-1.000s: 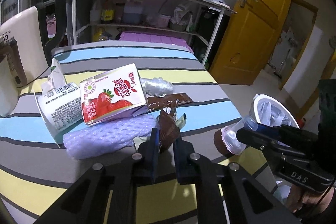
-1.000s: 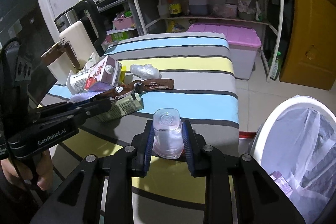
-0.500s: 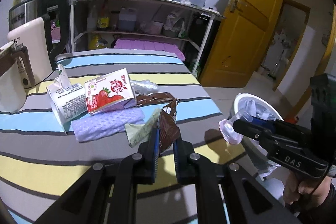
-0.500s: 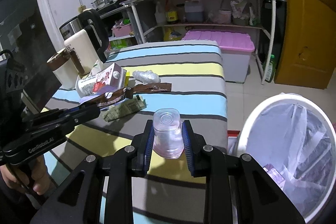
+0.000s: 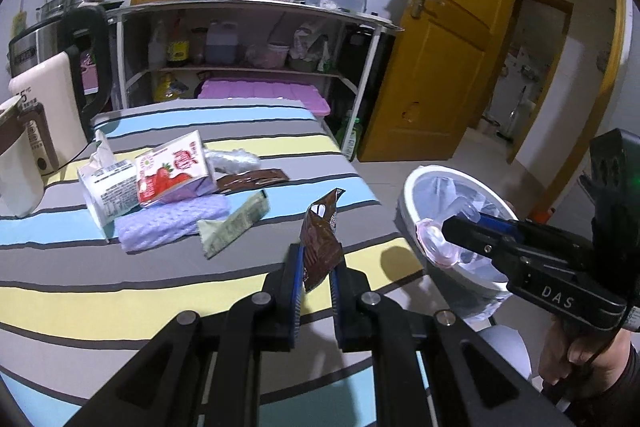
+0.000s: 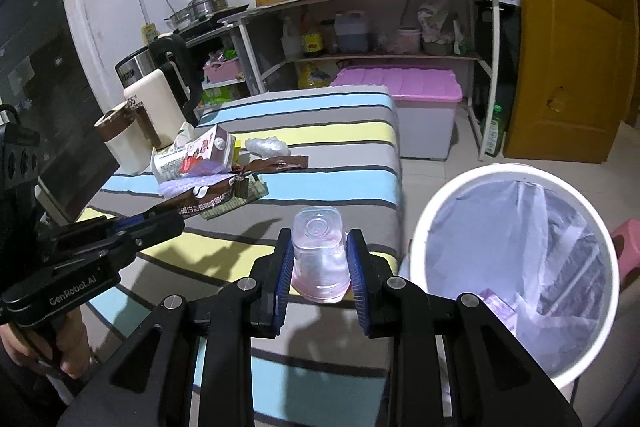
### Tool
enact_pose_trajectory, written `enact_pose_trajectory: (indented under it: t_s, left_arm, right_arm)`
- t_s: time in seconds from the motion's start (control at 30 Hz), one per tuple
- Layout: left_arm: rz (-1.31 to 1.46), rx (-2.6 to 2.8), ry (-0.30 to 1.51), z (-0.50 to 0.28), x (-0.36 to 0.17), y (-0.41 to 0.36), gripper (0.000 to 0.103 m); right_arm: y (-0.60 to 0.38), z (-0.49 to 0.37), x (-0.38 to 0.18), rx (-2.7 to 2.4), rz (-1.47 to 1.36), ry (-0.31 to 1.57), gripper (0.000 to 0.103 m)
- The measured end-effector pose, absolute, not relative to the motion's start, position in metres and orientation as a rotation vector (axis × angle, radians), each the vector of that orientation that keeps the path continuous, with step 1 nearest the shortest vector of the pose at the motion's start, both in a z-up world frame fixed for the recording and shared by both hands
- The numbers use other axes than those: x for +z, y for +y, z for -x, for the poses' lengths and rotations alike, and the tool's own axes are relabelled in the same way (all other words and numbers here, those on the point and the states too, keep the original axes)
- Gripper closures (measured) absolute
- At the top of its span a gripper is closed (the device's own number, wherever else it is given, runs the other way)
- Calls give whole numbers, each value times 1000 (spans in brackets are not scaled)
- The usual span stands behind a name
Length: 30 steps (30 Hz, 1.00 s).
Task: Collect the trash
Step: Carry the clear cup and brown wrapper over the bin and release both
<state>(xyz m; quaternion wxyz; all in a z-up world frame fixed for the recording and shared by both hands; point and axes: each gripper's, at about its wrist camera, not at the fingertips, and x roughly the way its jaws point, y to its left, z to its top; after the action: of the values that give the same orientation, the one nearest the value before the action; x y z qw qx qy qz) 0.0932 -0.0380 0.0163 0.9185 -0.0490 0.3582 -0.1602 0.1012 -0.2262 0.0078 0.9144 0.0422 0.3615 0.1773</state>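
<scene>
My left gripper (image 5: 316, 267) is shut on a brown snack wrapper (image 5: 320, 239) and holds it above the striped table's near right part. My right gripper (image 6: 318, 263) is shut on a clear plastic cup (image 6: 319, 255), upside down, near the table's right edge. A white trash bin (image 6: 516, 267) lined with a clear bag stands on the floor to the right; it also shows in the left wrist view (image 5: 452, 223). On the table lie a strawberry milk carton (image 5: 172, 171), a white carton (image 5: 106, 191), purple foam wrap (image 5: 172, 223), a green wrapper (image 5: 236, 223) and another brown wrapper (image 5: 252, 179).
A kettle (image 5: 48, 115) and a mug (image 5: 16, 163) stand at the table's left. A shelf unit (image 5: 248, 43) with bottles and a purple-lidded box (image 6: 404, 107) are behind the table. A yellow door (image 5: 440, 59) is at the right.
Both grippers have pulled back and to the right from the trash pile, carrying the wrapper and the cup. The bin now looks nearer to the right gripper.
</scene>
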Motion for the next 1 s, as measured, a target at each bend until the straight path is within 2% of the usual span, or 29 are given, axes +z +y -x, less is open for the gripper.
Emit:
enact_pose_trajectory:
  t_s: [0.5, 1.0]
  left_arm:
    - [48, -444, 718, -100, 29, -95, 90]
    - [-15, -605, 767, -124, 8, -177, 90]
  right_arm:
    - [-280, -83, 19, 263, -127, 707, 75]
    - [-346, -86, 0, 122, -182, 740, 75]
